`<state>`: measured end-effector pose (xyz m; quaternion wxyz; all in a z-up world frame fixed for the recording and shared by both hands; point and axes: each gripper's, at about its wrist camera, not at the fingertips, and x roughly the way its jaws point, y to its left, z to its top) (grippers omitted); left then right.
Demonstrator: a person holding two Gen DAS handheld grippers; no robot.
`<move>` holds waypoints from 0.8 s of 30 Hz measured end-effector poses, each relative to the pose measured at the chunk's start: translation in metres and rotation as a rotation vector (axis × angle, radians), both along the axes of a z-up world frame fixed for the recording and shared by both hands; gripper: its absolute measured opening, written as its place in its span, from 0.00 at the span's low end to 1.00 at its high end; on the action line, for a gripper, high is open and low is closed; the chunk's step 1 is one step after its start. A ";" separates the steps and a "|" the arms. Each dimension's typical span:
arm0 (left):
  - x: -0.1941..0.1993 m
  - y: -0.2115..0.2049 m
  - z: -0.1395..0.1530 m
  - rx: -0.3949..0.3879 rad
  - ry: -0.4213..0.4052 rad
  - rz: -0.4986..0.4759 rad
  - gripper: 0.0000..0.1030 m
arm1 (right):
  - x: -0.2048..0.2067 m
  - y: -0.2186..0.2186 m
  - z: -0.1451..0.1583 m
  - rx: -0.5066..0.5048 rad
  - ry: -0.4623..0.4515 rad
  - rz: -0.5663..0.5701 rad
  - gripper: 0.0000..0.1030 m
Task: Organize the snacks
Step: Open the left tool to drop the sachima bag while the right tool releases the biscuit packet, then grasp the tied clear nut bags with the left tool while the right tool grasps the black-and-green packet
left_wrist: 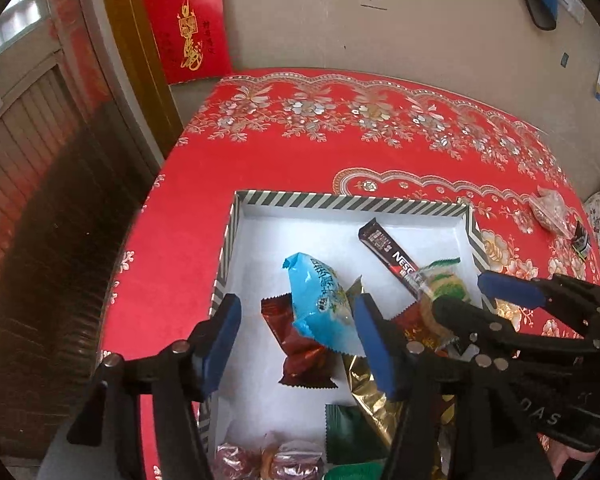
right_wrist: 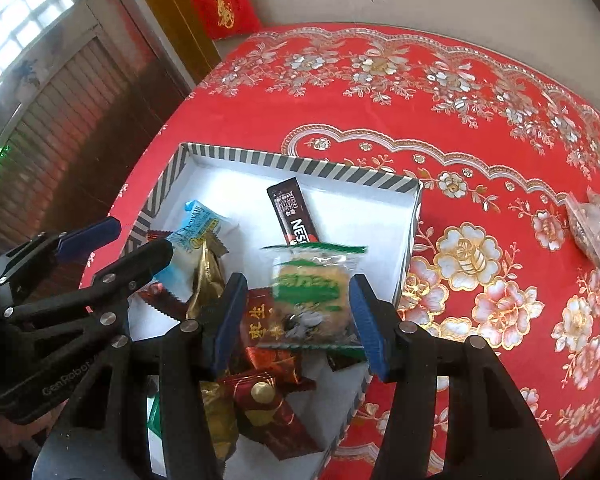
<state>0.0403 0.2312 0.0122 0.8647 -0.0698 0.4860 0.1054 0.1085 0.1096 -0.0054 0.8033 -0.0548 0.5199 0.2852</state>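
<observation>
A striped-rim box (left_wrist: 340,200) (right_wrist: 300,162) with a white floor sits on the red floral tablecloth and holds several snacks. My left gripper (left_wrist: 296,344) is open over it, with a light blue packet (left_wrist: 320,300) (right_wrist: 198,226) between its fingers, not squeezed. My right gripper (right_wrist: 298,320) is open, with a clear packet with green print (right_wrist: 312,292) (left_wrist: 446,284) between its fingers. A black Nescafe stick (left_wrist: 392,252) (right_wrist: 292,212) lies in the box. Red, gold and green wrappers (left_wrist: 300,348) lie below.
A clear bag of snacks (left_wrist: 550,210) (right_wrist: 594,224) lies on the cloth at the far right. The table's left edge (left_wrist: 148,216) drops to a dark floor. A red cushion (left_wrist: 188,28) leans on the wall behind.
</observation>
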 end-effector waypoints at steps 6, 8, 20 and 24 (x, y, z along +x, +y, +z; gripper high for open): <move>-0.007 -0.010 0.004 0.013 -0.008 -0.005 0.62 | -0.006 -0.008 0.011 0.020 -0.036 -0.014 0.51; -0.010 -0.014 0.007 0.018 -0.013 -0.002 0.65 | -0.007 -0.013 0.012 0.025 -0.038 -0.016 0.51; -0.008 -0.071 0.012 0.059 0.006 -0.006 0.87 | -0.018 -0.100 0.010 0.067 -0.039 -0.069 0.52; 0.002 -0.107 0.012 0.063 0.008 -0.039 0.92 | -0.026 -0.167 0.004 0.063 -0.055 -0.133 0.52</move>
